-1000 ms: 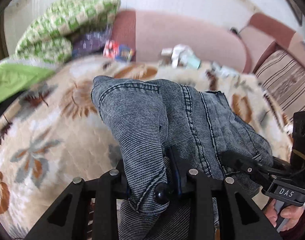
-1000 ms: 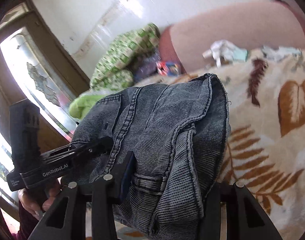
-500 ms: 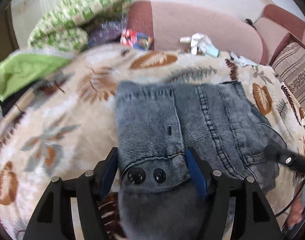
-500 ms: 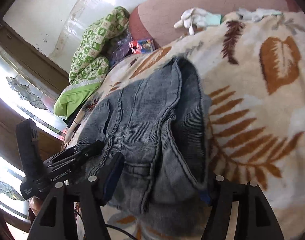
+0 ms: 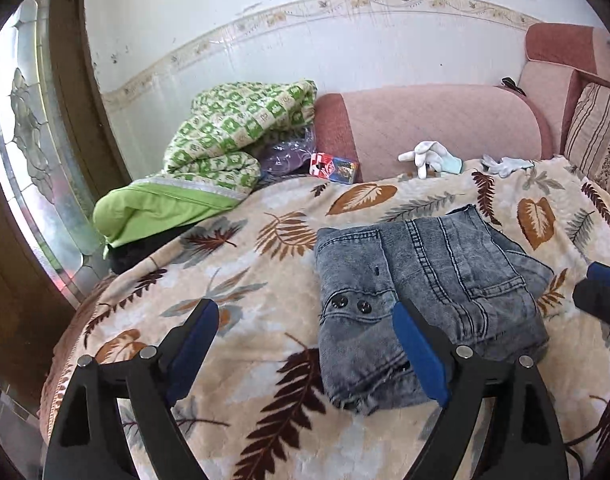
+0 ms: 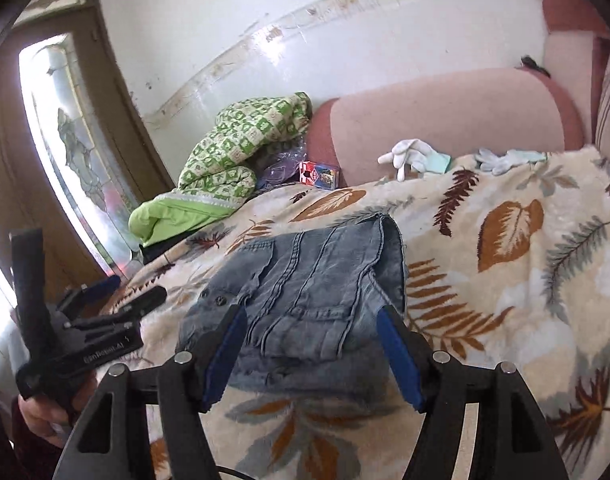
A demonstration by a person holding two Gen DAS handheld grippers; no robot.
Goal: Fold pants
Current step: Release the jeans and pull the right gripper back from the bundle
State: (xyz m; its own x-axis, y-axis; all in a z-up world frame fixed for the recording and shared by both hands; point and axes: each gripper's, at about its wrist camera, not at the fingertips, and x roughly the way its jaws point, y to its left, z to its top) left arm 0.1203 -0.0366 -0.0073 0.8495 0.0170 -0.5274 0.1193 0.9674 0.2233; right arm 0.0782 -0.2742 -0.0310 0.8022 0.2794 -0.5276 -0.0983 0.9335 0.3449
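Claws (image 5: 303, 336) (image 6: 311, 342) just opened (empty); folded pants (image 5: 421, 308) near gloves (image 5: 431, 154).

Both grippers are black plastic frames with triangular cut-outs and silver screw heads; the left gripper (image 5: 305, 336) and right gripper (image 6: 311, 340) carry blue pads on their fingers (image 6: 399, 356); the left one's side bears white lettering; a dark red sleeve (image 6: 19, 414) shows.

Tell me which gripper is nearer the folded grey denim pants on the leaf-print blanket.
Right. The right gripper is open straight in front of the folded grey denim pants; the left gripper is open too, offset to their left over the leaf-print blanket.
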